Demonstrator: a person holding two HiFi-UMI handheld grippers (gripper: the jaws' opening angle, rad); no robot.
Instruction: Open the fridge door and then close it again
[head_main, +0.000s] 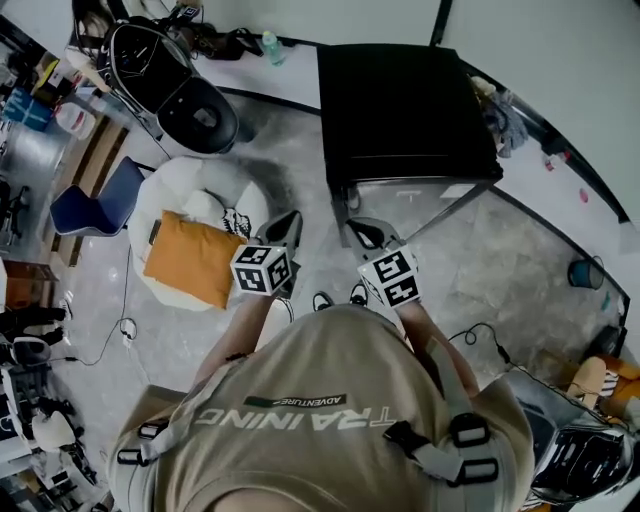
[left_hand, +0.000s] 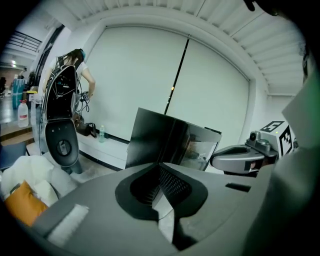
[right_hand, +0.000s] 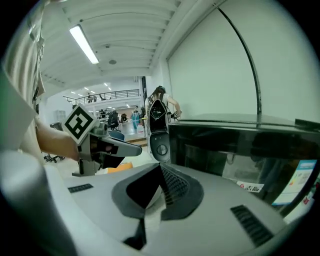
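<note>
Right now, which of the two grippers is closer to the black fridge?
Right. The right gripper points at the front of the fridge, close to it; the left gripper hangs off to the fridge's left.

Orange cushion (head_main: 190, 258) lies on white beanbag (head_main: 215, 190), left side of floor. Blue chair (head_main: 95, 205) just beside, toward left edge. Black pod-shaped unit (head_main: 170, 75), maybe a seat, top-left. Bottle (head_main: 271, 46) on wall ledge. Blue bucket (head_main: 587, 272) near right edge.

Fridge (head_main: 400, 100): glossy black, reflective glass front. Floor (head_main: 500, 270): polished stone-look tiles. Cushion (head_main: 190, 258): matt orange cloth.
</note>
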